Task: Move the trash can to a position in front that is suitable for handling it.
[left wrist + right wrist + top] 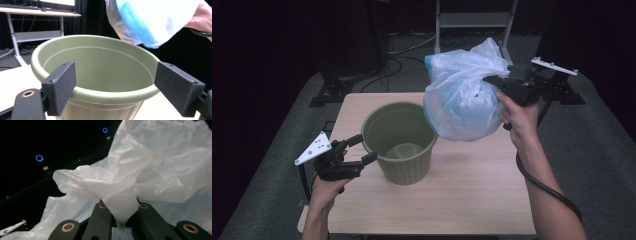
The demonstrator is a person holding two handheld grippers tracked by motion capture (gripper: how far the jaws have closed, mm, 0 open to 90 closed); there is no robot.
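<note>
The right gripper [490, 80] is clamped on the bunched neck of a full, translucent blue-white plastic bag [463, 95]; in the right gripper view its 2 jaws pinch a twist of film [122, 207] tight between them, and the rest of the bag billows above and beyond. In the high view the bag hangs in the air off the table, just to the right of and slightly beyond a green plastic bin [400, 142] that stands upright near the middle of the wooden table [482, 200]. The bag's lower bulge overlaps the bin's far right rim as seen from above, but the left gripper view shows it above the rim [105, 96] with a gap of dark background between, so the 2 appear apart. The bag's long axis runs from the pinched neck on the right down and to the left, toward the bin's mouth, which is open and looks empty. The left gripper [354, 150] sits at the bin's near left side with its jaws spread wide, 1 on each side of the rim and neither pad pressing on it. The right hand is the 1 carrying the bag, so any lowering into the bin would likely mean moving left and nearer until the bulge sits over the opening, while the left gripper is placed to steady the bin.
</note>
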